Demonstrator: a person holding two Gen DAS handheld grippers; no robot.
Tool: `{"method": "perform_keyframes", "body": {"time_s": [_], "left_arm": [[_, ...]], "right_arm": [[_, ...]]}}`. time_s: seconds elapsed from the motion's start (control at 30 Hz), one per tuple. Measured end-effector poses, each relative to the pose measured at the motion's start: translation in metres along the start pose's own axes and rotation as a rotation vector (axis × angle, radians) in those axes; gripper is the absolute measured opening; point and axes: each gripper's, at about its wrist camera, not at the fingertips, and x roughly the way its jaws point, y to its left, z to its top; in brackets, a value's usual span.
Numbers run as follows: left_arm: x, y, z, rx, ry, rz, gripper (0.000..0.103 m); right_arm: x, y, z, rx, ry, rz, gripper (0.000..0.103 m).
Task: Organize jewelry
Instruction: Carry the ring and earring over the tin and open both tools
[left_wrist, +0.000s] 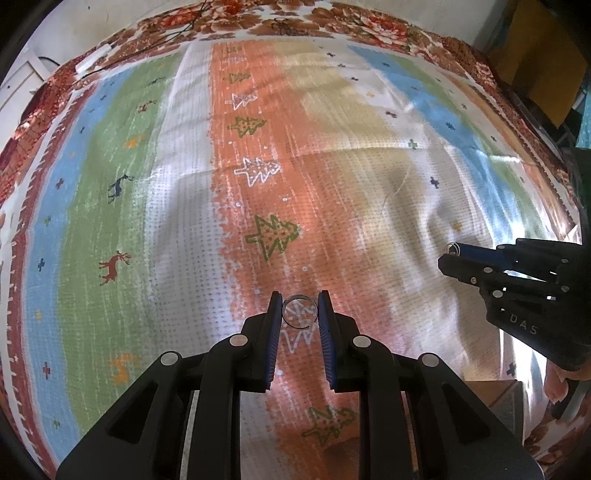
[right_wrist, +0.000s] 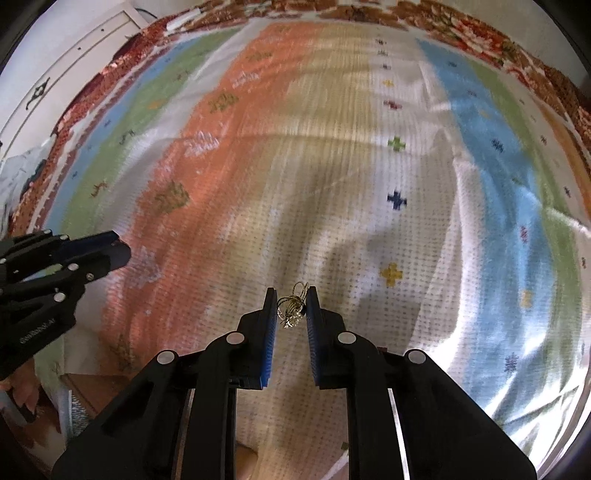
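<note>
Between the pads of my left gripper (left_wrist: 300, 308) I held a thin silver ring (left_wrist: 300, 313), an open band with a small gap at its lower side. The fingers were narrow, touching the ring only at its two edges. My right gripper (right_wrist: 291, 308) was also narrow and closed on a small gold piece (right_wrist: 291, 309), a tangle of fine wire or chain. I could not tell which kind it was.

I judged the risk to be high on both sides. The ring was pinched only near the fingertips, so a small tilt or a looser squeeze could let it turn and drop. More pressure could bend it, because the band was open. The gold piece hung partly below the pads, and a loop could catch on the ribbed rubber at release.

Both pieces were in the air above the cloth (left_wrist: 147, 221). Its busy stripes and glare would hide a fallen piece easily. At my right side a box (left_wrist: 495, 395) showed partly; its inside was not visible.
</note>
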Motion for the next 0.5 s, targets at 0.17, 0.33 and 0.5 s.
{"method": "perform_keyframes", "body": {"time_s": [0.17, 0.33, 0.5], "left_arm": [[-0.017, -0.010, -0.004, 0.010, -0.033, -0.015, 0.019], [-0.042, -0.021, -0.013, 0.018, -0.078, -0.041, 0.019], [-0.070, -0.034, -0.025, 0.023, -0.132, -0.069, 0.019]], "right_arm": [[-0.029, 0.010, -0.004, 0.013, -0.065, 0.038, 0.016], [-0.055, 0.018, -0.015, -0.001, -0.128, 0.034, 0.016], [-0.074, 0.024, -0.029, -0.021, -0.169, 0.042, 0.016]]}}
